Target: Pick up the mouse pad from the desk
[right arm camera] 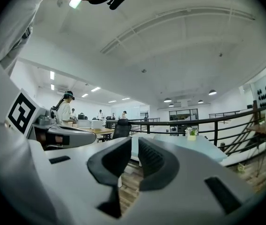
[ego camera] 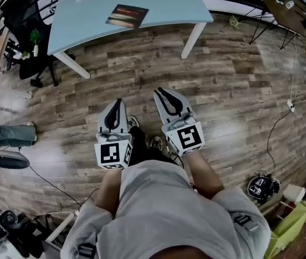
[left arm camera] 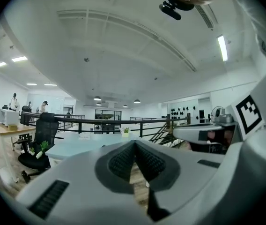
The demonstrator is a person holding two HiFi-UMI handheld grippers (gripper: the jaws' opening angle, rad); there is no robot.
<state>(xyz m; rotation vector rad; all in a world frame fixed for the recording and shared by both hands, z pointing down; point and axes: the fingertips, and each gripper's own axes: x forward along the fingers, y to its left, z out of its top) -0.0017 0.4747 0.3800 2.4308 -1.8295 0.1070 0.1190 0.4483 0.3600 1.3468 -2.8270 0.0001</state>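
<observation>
Only the head view is showing the mouse pad point(ego camera: 127, 15). It is lying flat on the desk point(ego camera: 169, 1) tabletop, near the front edge and about midway along it, well apart from both grippers. The left gripper point(ego camera: 118, 102) is hanging over the wooden floor point(ego camera: 234, 90), jaws meeting tip to tip on nothing. The right gripper point(ego camera: 160, 91), just beside it, is showing a narrow slit between its jaws and is also empty. Only the gripper views are showing a small pot point(left arm camera: 125, 133) toward the tabletop's far edge, with a green plant sitting in it.
</observation>
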